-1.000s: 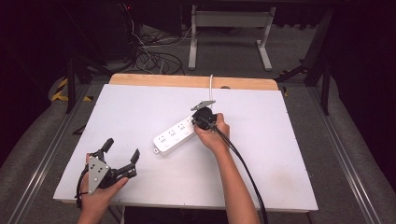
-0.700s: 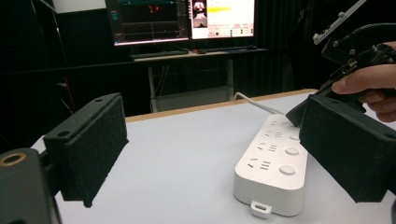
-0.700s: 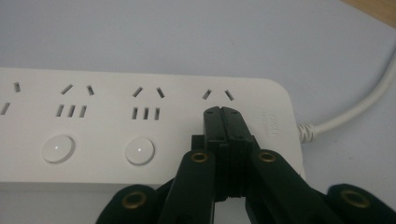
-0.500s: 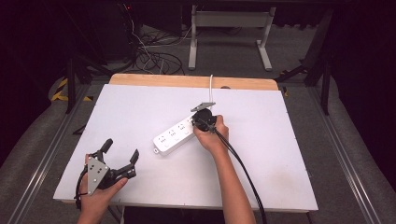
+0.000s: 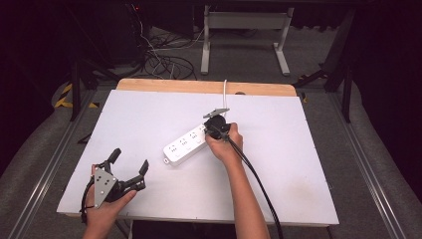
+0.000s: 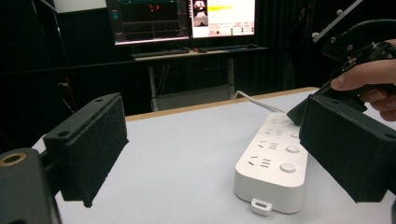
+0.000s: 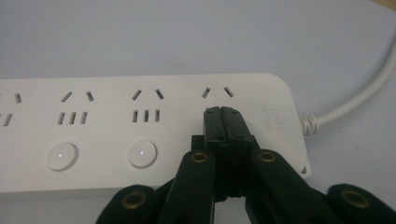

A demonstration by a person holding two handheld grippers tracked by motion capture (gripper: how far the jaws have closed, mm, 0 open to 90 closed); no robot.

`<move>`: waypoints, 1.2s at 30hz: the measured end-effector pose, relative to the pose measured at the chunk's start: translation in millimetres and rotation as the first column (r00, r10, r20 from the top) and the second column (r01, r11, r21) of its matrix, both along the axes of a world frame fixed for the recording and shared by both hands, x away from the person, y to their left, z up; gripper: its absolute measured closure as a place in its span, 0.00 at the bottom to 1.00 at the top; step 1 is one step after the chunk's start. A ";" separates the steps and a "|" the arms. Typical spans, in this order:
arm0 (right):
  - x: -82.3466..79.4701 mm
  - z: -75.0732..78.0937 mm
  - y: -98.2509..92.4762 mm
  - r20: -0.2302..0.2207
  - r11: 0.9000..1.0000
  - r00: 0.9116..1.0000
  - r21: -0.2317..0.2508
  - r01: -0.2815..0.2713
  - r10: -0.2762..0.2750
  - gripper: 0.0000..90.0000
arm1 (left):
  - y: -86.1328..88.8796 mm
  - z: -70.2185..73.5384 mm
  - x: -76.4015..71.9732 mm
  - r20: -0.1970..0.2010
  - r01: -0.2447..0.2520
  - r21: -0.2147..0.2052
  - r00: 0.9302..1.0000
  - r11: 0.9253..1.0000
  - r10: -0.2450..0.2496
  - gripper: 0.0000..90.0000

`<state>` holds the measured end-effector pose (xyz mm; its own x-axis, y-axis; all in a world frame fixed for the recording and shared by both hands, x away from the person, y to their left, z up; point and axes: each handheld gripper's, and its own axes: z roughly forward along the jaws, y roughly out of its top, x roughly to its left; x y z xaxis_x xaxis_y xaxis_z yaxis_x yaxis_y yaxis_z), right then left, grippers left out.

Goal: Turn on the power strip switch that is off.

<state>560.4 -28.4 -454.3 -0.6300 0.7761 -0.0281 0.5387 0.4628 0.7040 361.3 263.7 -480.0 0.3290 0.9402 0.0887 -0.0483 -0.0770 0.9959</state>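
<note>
Right gripper view: closed right gripper presses on power strip; left gripper wide, well apart

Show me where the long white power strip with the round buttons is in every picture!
High view: the long white plastic power strip lies slantwise mid-table, by the right gripper.
Left gripper view: right of centre, between the open jaws, standing off from them.
Right gripper view: across the middle, under the shut jaws.
Shared landmark: its white cord.

Two lit monitors on far desk; tangled cables on floor beyond table; grey metal stand.
</note>
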 end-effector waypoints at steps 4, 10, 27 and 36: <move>0.4 0.5 0.5 -0.006 1.000 1.000 -0.001 0.005 -0.005 1.00 | -0.2 0.1 -0.3 0.000 0.001 -0.002 1.000 1.000 -0.001 0.09; 1.8 1.5 0.4 -0.021 1.000 1.000 0.000 0.007 -0.007 1.00 | 0.1 0.0 -0.1 0.000 0.003 -0.001 1.000 1.000 -0.003 0.09; 5.7 3.5 1.3 -0.065 1.000 0.998 0.003 0.021 -0.021 1.00 | -1.6 -0.7 -0.4 -0.005 0.009 -0.006 1.000 1.000 -0.009 0.09; 3.9 4.7 6.5 -0.061 0.999 0.998 -0.040 0.030 -0.032 1.00 | -1.5 -0.7 -0.8 -0.005 0.007 -0.006 1.000 1.000 -0.007 0.09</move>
<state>564.4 -21.9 -449.6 -0.6072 0.7943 -0.0209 0.5948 0.4718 0.6509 360.6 262.3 -480.7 0.3362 0.9383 0.0813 -0.0442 -0.0705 0.9965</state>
